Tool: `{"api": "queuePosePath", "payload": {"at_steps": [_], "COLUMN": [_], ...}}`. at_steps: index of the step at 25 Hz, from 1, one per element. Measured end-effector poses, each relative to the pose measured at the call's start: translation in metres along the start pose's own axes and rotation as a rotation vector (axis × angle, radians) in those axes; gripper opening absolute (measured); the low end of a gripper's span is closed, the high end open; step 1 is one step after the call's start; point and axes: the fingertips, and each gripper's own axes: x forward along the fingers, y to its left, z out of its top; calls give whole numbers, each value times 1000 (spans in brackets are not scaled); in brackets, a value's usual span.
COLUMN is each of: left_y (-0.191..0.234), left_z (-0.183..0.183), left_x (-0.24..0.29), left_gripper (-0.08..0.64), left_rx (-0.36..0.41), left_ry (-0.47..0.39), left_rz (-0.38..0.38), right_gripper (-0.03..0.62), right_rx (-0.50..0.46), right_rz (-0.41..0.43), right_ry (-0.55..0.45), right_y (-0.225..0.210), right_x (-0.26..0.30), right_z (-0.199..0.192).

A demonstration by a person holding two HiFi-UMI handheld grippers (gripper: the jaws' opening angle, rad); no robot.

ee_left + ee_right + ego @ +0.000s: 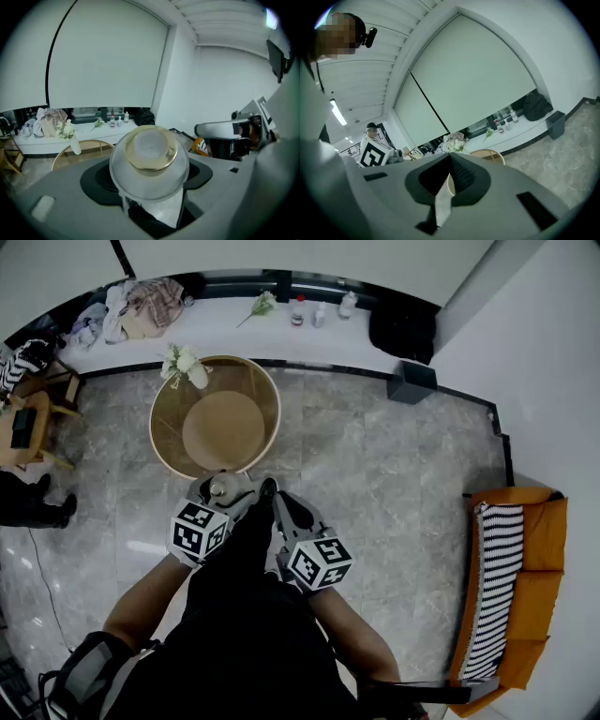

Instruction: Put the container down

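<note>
Head view: my left gripper [217, 499], jaws spread wide and clamped on the round translucent plastic container with a gold ring [222, 487]. It is held in the air just short of the near rim of the round wood-rimmed table [266, 399], which lies ahead and below. My right gripper [281, 512] is just beside it and no nearer the table. Left gripper view: container smooth and dome-shaped, its gold-ringed end facing my camera, seated between black pads. Right gripper view: black textured pads pressed together, nothing between them.
</note>
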Motion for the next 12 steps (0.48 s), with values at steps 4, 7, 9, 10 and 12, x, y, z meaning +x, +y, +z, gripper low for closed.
{"api": "queuePosePath", "payload": {"at_steps": [4,7,9,10,12], "left_y": [-65,-87,-90,-90,-90], "left_z": [-28,-49,-63,-71,-87], "left_x": [-56,-92,-112,-122,-136], "left_gripper": [341,341,341,341,341], "left_rx": [-3,18,31,37,41], "left_ry": [6,27,37,46,64], "left_rz": [-43,-32,-18,-14,-15], "right_gripper": [5,5,5,6,5], "right_rx": [5,-3,-16,-20,-20], "right_rz": [-32,-47,-57,-63,-80], "right_ry": [18,15,13,16,24], "right_y": [36,62,78,84,94], "right_x": [-57,-80,-85,-86,-86], "right_z": [-25,-38,-49,-55,-68]}}
